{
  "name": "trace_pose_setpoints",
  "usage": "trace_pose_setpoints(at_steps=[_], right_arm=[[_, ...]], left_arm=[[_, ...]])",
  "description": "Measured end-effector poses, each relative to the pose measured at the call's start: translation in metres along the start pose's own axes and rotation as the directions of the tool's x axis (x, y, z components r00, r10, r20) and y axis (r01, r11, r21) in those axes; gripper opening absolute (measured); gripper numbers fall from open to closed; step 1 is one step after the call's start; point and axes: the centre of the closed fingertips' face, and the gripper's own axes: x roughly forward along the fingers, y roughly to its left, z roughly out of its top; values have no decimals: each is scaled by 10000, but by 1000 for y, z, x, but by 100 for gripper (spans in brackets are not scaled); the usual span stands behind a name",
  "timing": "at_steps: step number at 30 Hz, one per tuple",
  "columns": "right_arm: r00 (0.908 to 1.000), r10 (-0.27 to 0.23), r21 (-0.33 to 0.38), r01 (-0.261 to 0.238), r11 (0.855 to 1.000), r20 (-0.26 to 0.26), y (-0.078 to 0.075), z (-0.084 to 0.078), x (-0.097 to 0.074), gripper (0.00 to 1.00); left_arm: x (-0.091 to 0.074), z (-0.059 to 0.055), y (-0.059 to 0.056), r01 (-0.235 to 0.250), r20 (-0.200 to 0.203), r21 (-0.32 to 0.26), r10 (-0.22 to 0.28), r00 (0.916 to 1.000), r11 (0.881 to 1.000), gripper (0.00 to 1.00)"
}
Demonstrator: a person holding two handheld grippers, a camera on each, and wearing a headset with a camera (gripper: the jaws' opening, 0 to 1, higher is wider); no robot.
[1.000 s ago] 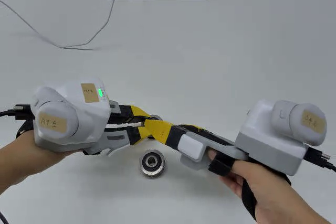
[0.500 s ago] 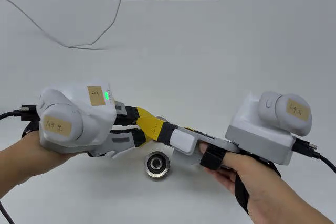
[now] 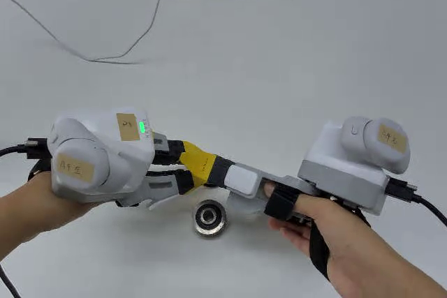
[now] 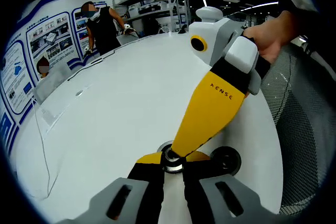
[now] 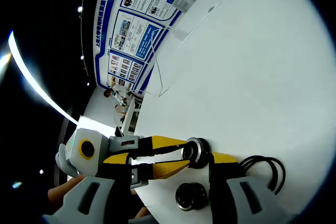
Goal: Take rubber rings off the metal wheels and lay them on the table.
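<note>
Working, it seems, a rubber ring off the metal wheel (image 4: 170, 160) clenched aloft in the left gripper (image 4: 172, 156), we cannot tell whether the right gripper (image 5: 199, 159) bites; next, it should catch the ring's edge and peel.

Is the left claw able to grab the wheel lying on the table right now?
Probably not yet: the left claw is shut on the other wheel. The table wheel lies uncovered close by, so freeing the claw should do.
</note>
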Motion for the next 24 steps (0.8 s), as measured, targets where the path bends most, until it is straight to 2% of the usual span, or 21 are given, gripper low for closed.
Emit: trace_pose_setpoints(at_steps=[2,10,24], right_arm=[[9999,133,63,-133,9999,8,2,0,-1,57],[9990,430,207,-426,9989,-158,1,-3,-3,55],[9993,382,223,-383,9990,58,-2,-1,-6,49]], left_arm=[[0,1,-1,-2,6,4,2,10000,10000,13],[-2,4,-3,2,19,-6,-2,10000,10000,13],[0,-1,2,4,12,-39,-4,10000,10000,13]])
